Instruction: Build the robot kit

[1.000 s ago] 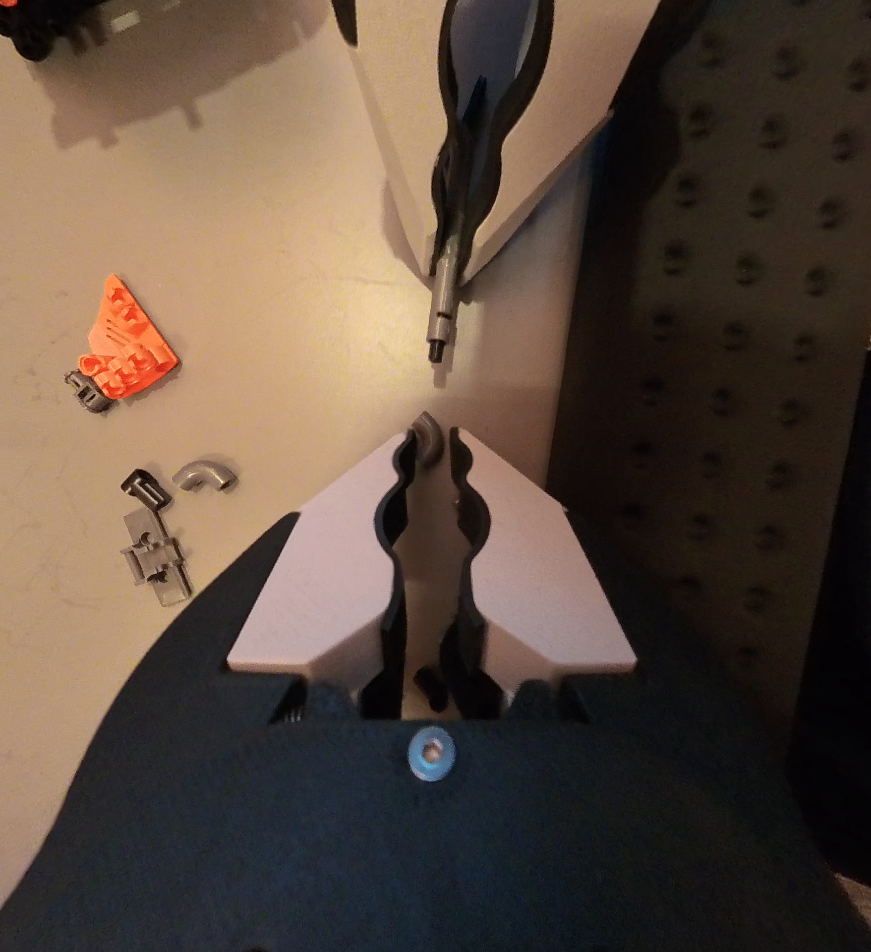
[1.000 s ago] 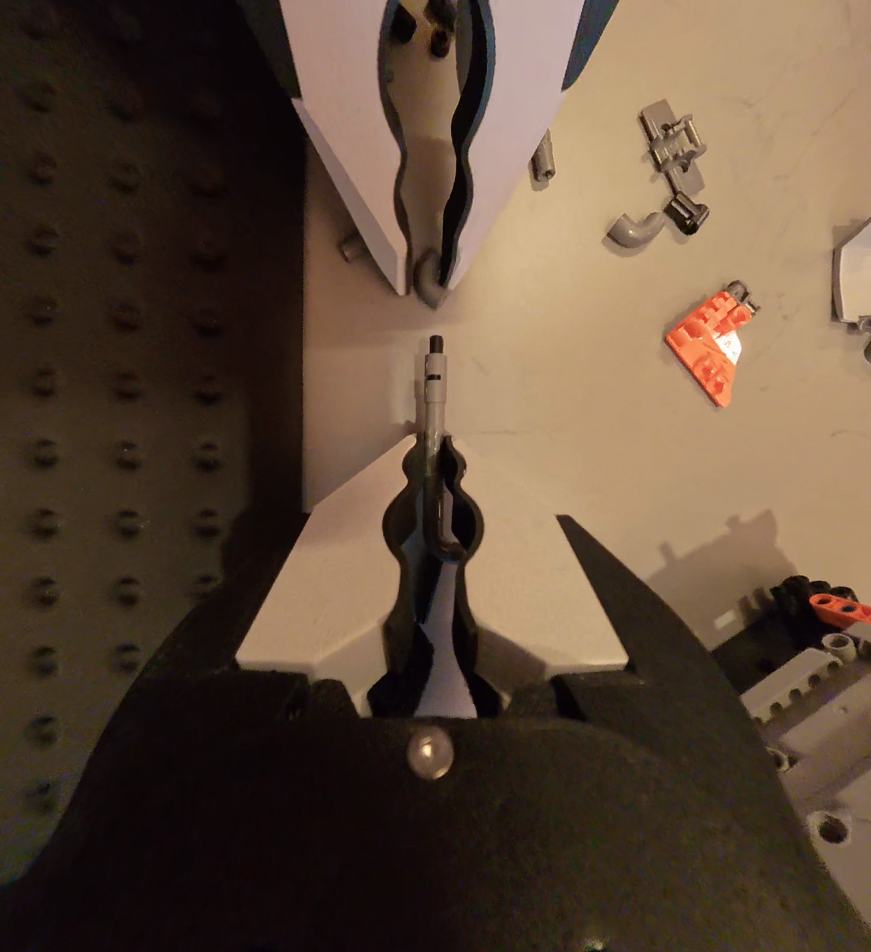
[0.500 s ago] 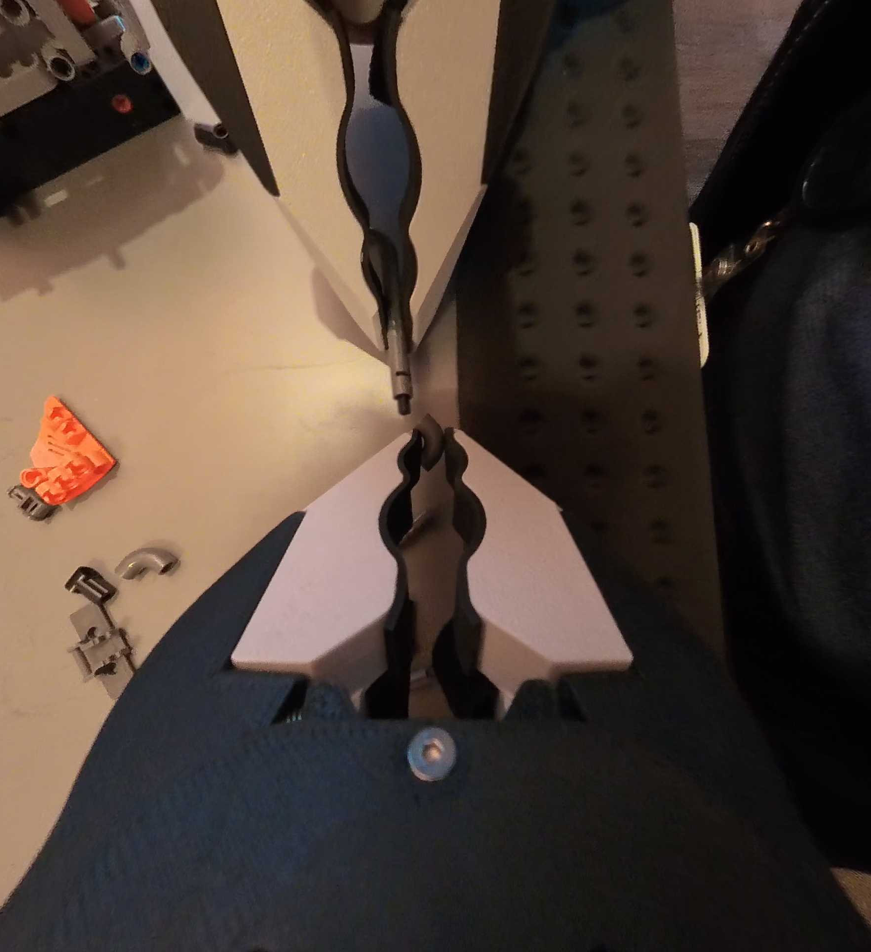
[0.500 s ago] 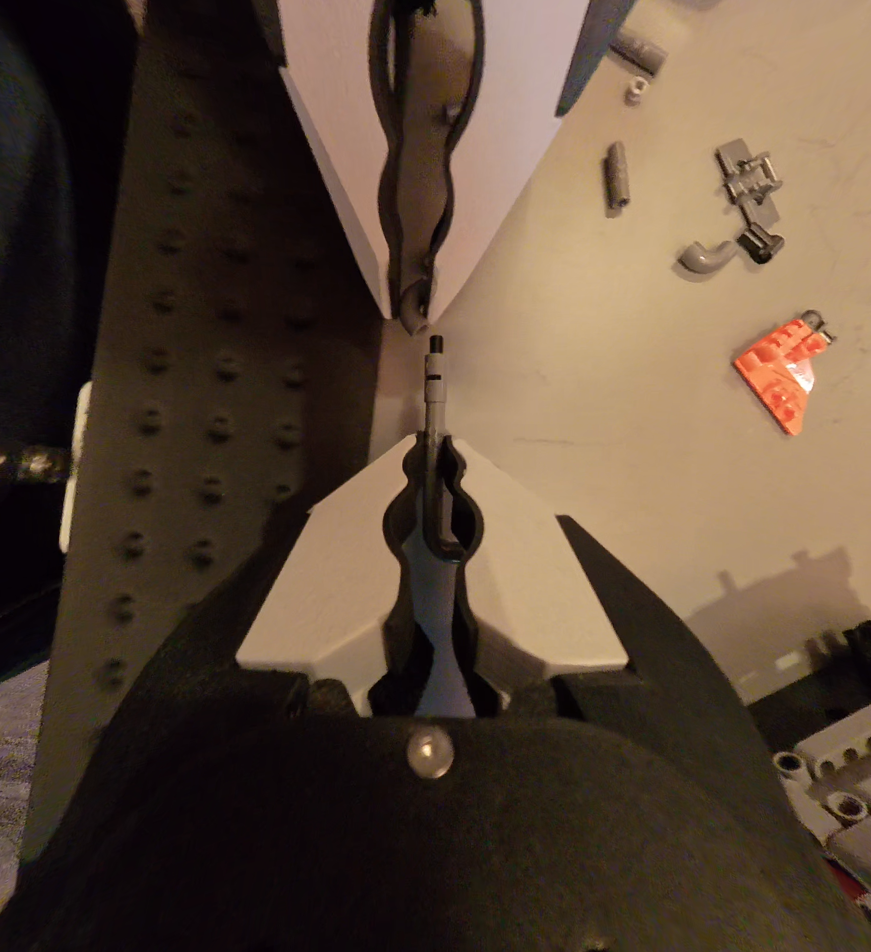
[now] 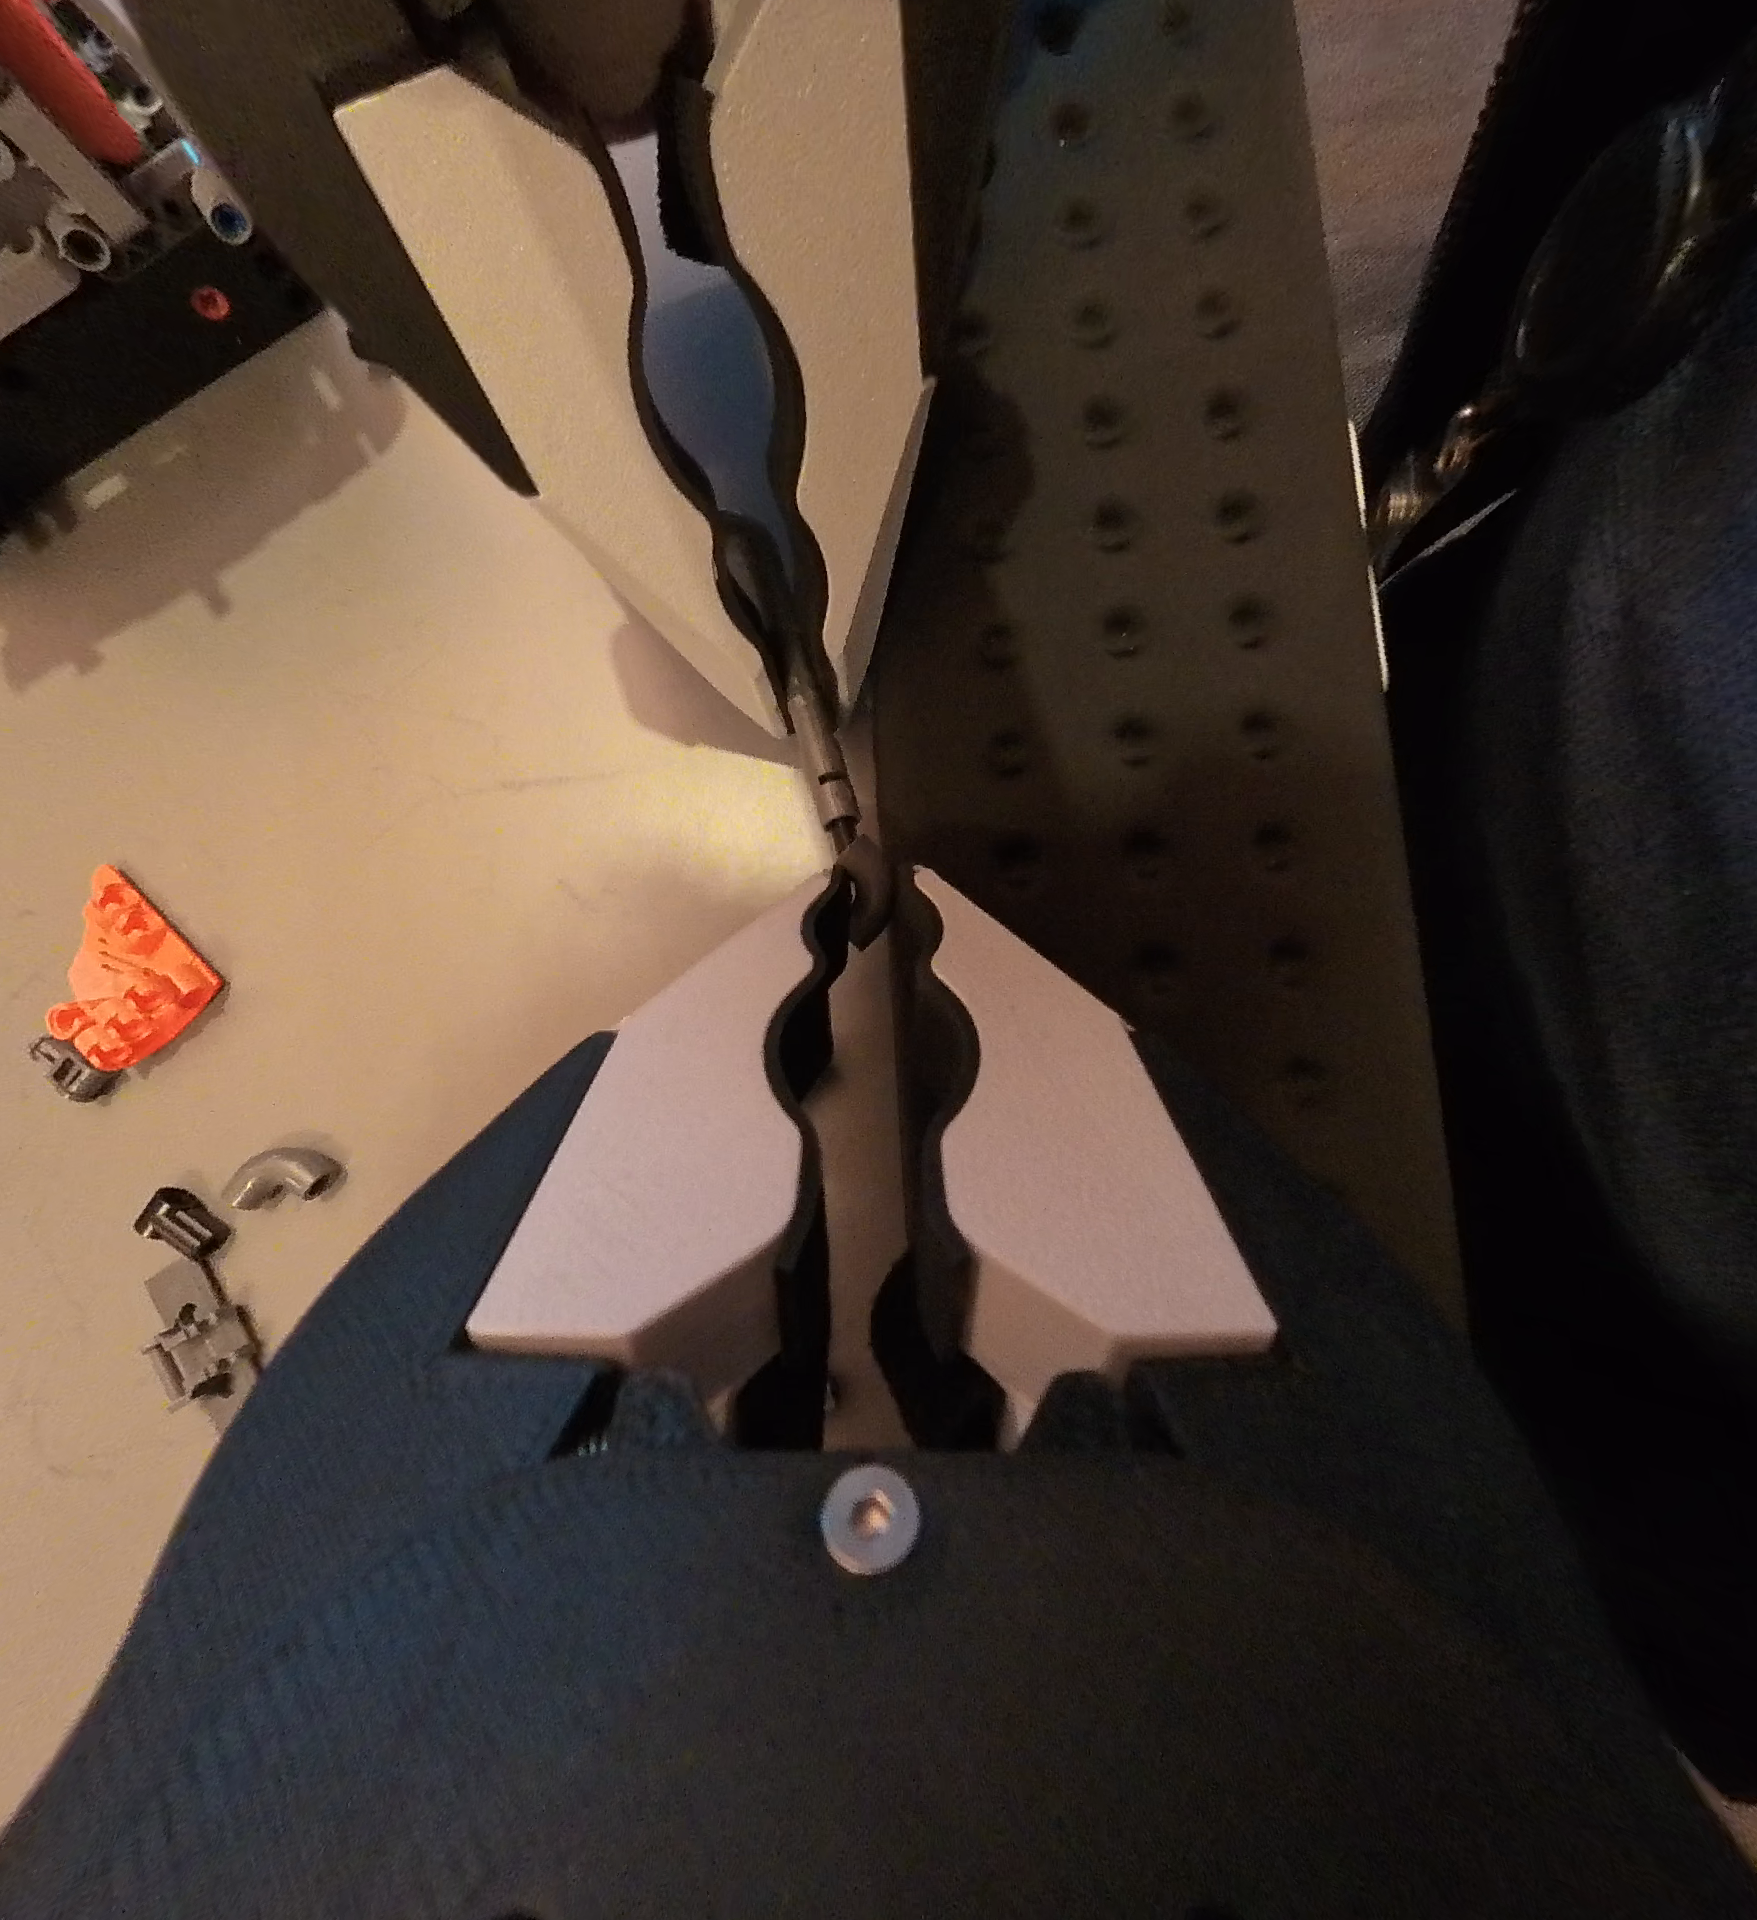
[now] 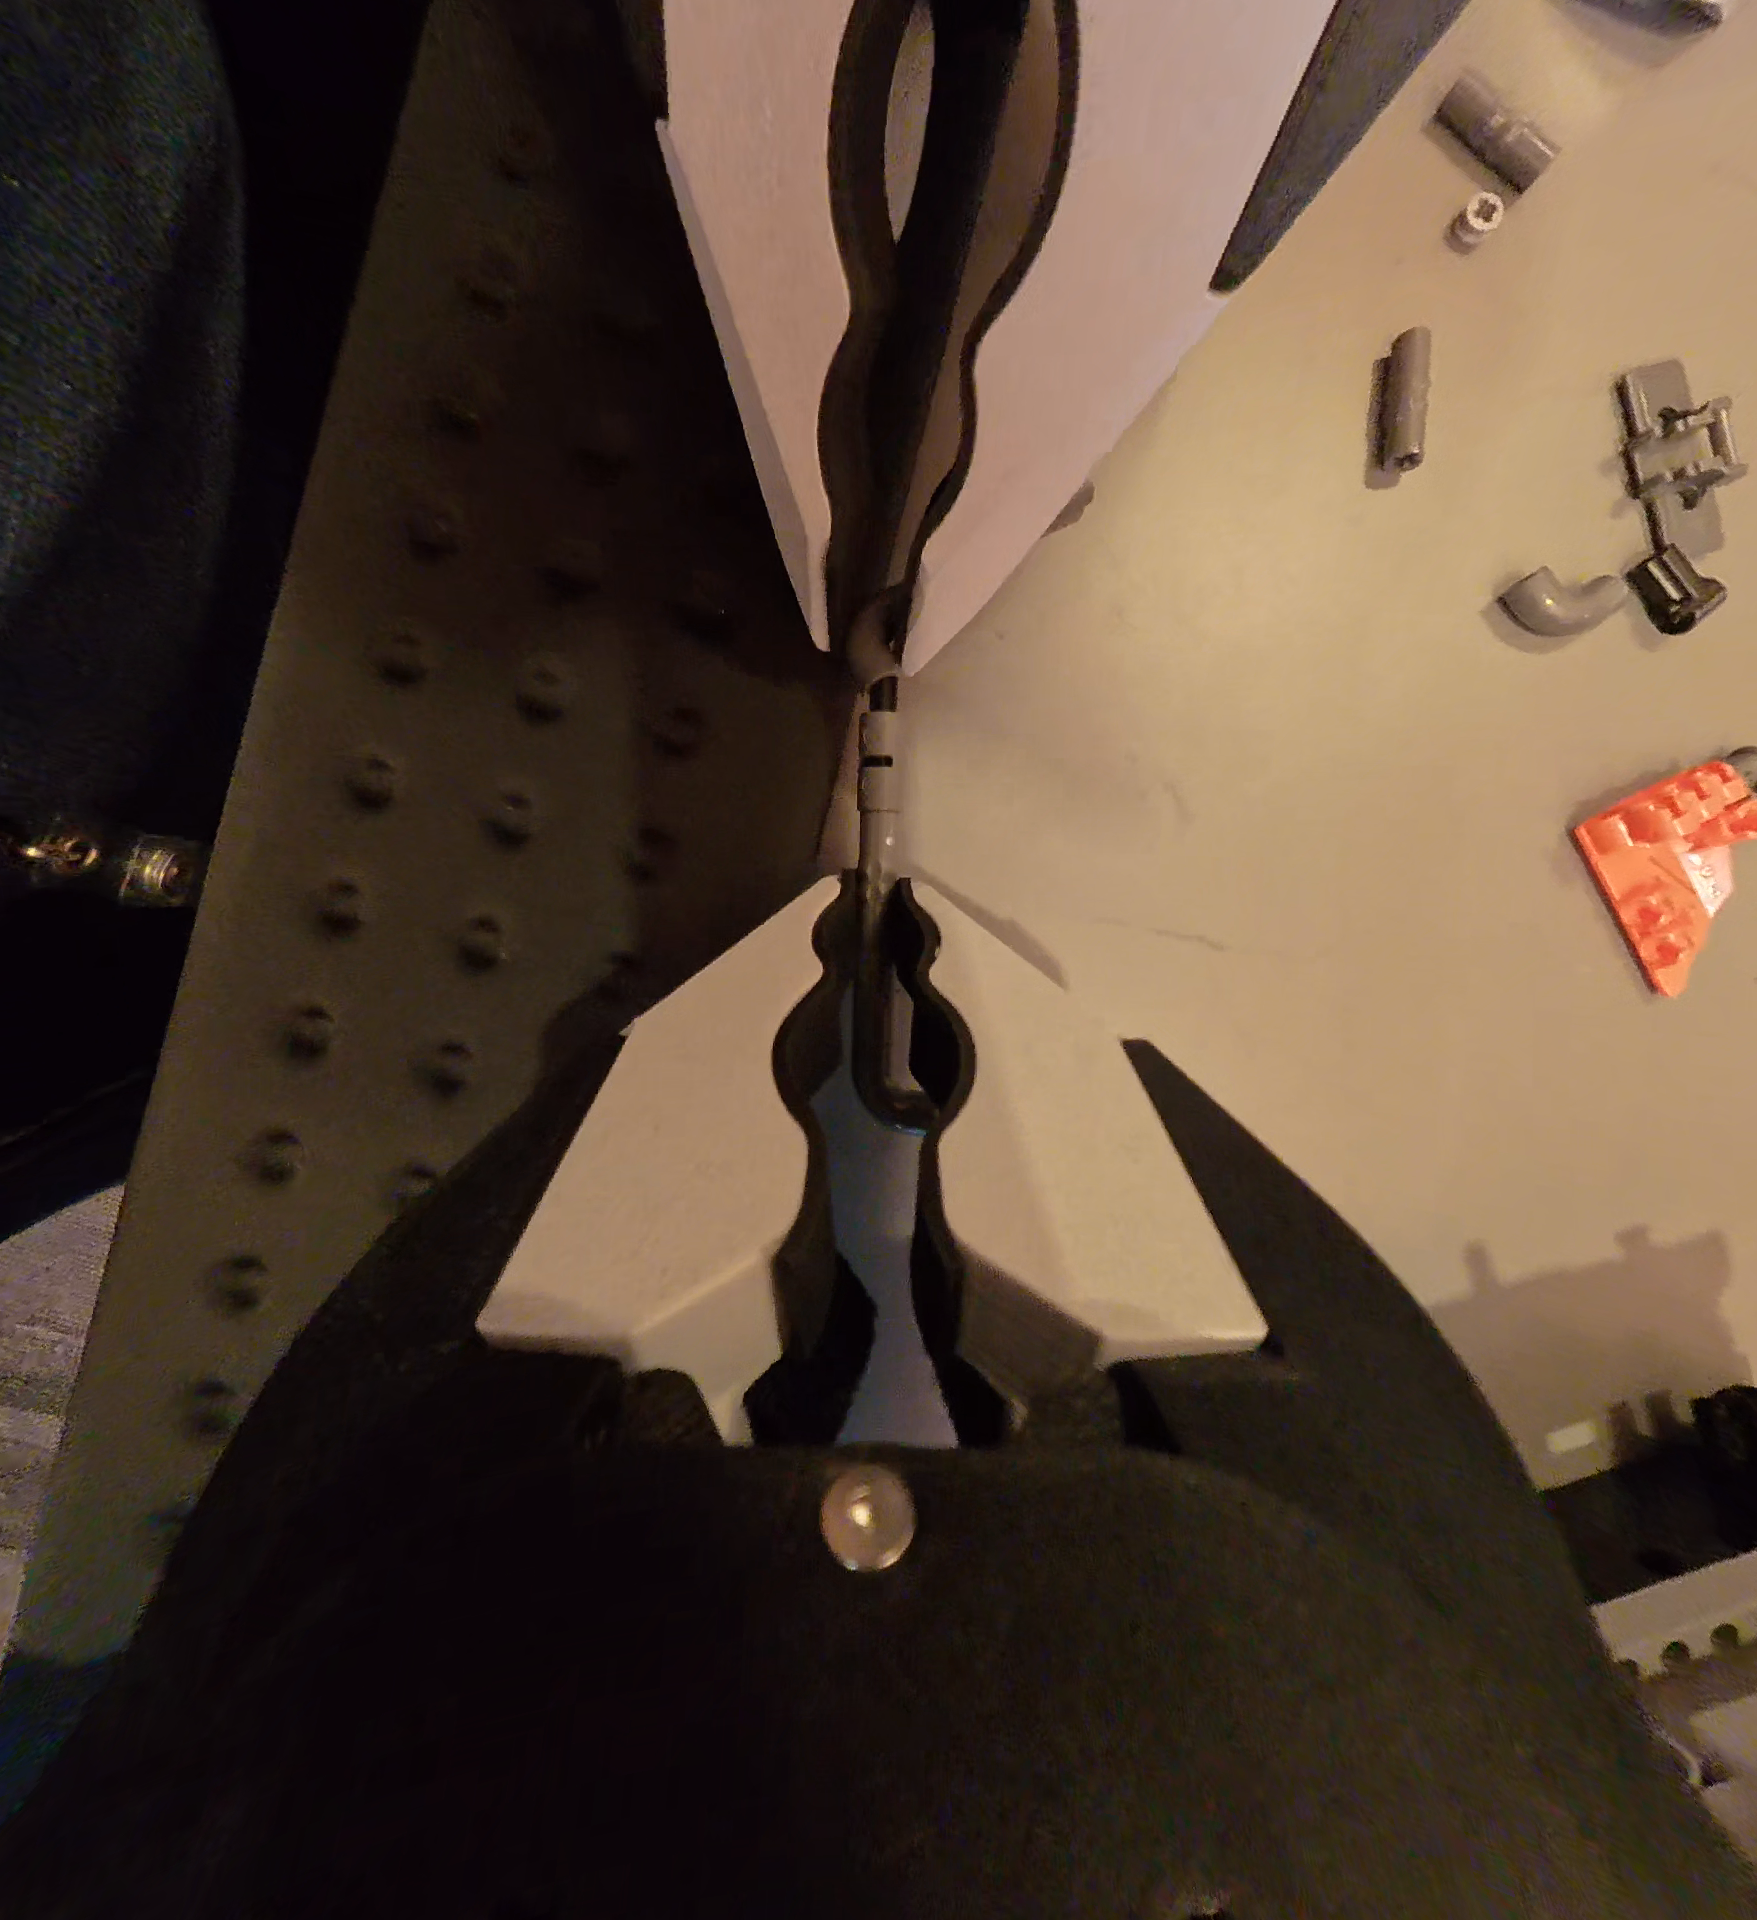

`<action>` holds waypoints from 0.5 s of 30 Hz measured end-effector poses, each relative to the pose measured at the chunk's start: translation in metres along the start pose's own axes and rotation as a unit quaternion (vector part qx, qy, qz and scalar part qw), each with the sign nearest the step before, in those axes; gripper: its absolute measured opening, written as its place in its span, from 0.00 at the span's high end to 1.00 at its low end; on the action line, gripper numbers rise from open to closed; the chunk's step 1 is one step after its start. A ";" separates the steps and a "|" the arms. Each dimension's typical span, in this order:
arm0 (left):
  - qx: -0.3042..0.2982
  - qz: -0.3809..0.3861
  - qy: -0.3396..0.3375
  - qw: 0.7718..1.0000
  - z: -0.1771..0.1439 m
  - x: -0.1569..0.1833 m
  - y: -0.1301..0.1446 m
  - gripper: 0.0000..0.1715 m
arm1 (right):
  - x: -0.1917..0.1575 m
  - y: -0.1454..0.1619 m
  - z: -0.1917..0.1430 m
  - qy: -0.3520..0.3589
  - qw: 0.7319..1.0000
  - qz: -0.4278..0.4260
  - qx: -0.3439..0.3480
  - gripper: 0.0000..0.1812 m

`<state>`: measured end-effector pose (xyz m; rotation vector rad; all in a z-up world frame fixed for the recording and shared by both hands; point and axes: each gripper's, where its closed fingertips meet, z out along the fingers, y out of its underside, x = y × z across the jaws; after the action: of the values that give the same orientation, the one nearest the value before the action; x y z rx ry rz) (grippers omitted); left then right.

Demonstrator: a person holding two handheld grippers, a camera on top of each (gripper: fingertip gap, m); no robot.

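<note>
My left gripper (image 5: 863,906) is pinched narrow on a small grey elbow piece (image 5: 872,871), held right at the fingertips with its open mouth facing away from me. My right gripper (image 6: 879,896) is closed on a slim grey pin (image 6: 878,769). The pin's looped tail sits in the pad hollow and its black tip points forward.

The two parts meet tip to mouth, in the air over the seam between the pale table (image 5: 386,831) and the dark studded baseplate (image 5: 1144,623). I can't tell whether the tip is inside the elbow or only touching it.

As I judge it, line matters most here. The right wrist view shows pin and elbow nearly on one axis, while the left wrist view shows the pin coming in at a slight slant. Both holds are shallow, so I'd use a square, gentle push rather than force, or either part could swivel in the pads.

I see no tray, bin or box in either view. The spare parts lie loose on the table:
- an orange wedge plate (image 5: 131,977)
- a second grey elbow (image 5: 282,1179)
- a black clip (image 5: 183,1221)
- a grey clip plate (image 5: 199,1340)
- a short grey tube (image 6: 1399,421)

A part-built model (image 5: 53,260) stands well apart.
</note>
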<state>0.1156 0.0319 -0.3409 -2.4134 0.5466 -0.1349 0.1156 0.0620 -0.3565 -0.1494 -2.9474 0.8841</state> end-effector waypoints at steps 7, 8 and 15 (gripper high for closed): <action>-0.021 0.034 0.009 0.999 -0.001 0.003 0.000 0.97 | 0.000 0.001 0.001 0.008 0.997 -0.058 -0.040 0.99; -0.028 0.041 0.014 0.999 -0.002 0.003 0.000 0.97 | 0.001 0.001 0.001 0.012 0.996 -0.070 -0.051 0.99; -0.064 0.040 0.039 0.996 0.000 0.005 0.001 0.97 | 0.004 0.002 -0.001 0.043 0.985 -0.125 -0.111 0.99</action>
<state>0.1192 0.0290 -0.3414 -2.5136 0.7061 -0.1641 0.1116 0.0645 -0.3570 0.1670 -2.8896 0.5042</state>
